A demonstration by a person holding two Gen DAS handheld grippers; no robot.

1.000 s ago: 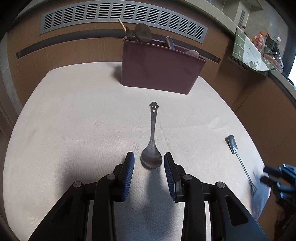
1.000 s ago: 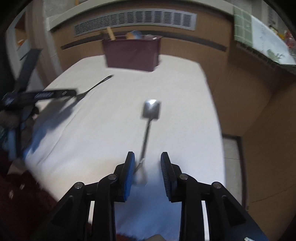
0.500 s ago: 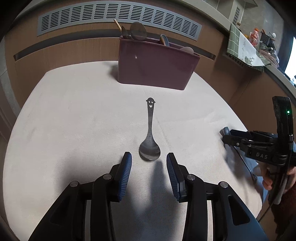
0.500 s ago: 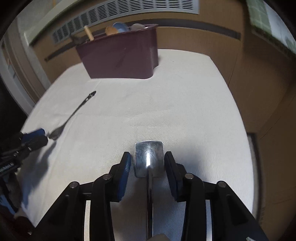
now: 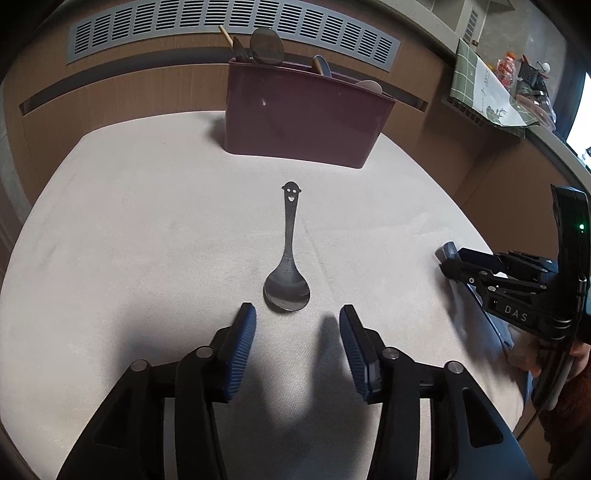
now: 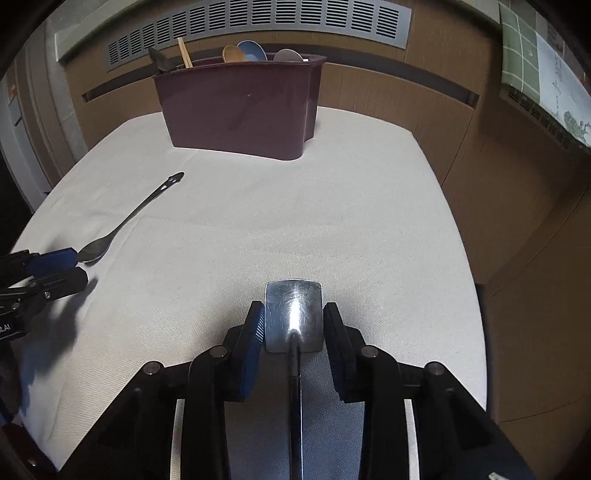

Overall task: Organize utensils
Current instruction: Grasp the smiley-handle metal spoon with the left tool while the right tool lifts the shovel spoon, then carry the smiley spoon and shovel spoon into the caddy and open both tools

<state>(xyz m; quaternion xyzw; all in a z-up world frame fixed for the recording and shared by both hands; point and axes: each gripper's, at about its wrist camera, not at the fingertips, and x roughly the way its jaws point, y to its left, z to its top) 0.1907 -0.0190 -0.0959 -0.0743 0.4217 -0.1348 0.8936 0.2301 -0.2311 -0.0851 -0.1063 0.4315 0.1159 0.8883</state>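
Observation:
A metal spoon with a smiley-face handle end (image 5: 288,266) lies on the white tablecloth (image 5: 147,240), its bowl just ahead of my open, empty left gripper (image 5: 297,321). It also shows in the right wrist view (image 6: 129,218). A square-headed metal spatula spoon (image 6: 293,315) lies flat with its head between the fingers of my right gripper (image 6: 293,321); the jaws stand close on both sides, and contact is unclear. A maroon utensil holder (image 5: 303,118) with several utensils stands at the back, also in the right wrist view (image 6: 240,107).
A wood-panelled wall with a vent grille (image 5: 229,18) runs behind the table. A ledge at the right holds a green checked cloth (image 5: 480,92) and clutter. The table's right edge (image 6: 469,258) drops off toward the floor.
My right gripper has moved forward along the spatula spoon's handle until its head sits between the fingers. My left gripper has backed slightly from the smiley spoon and opened wider.

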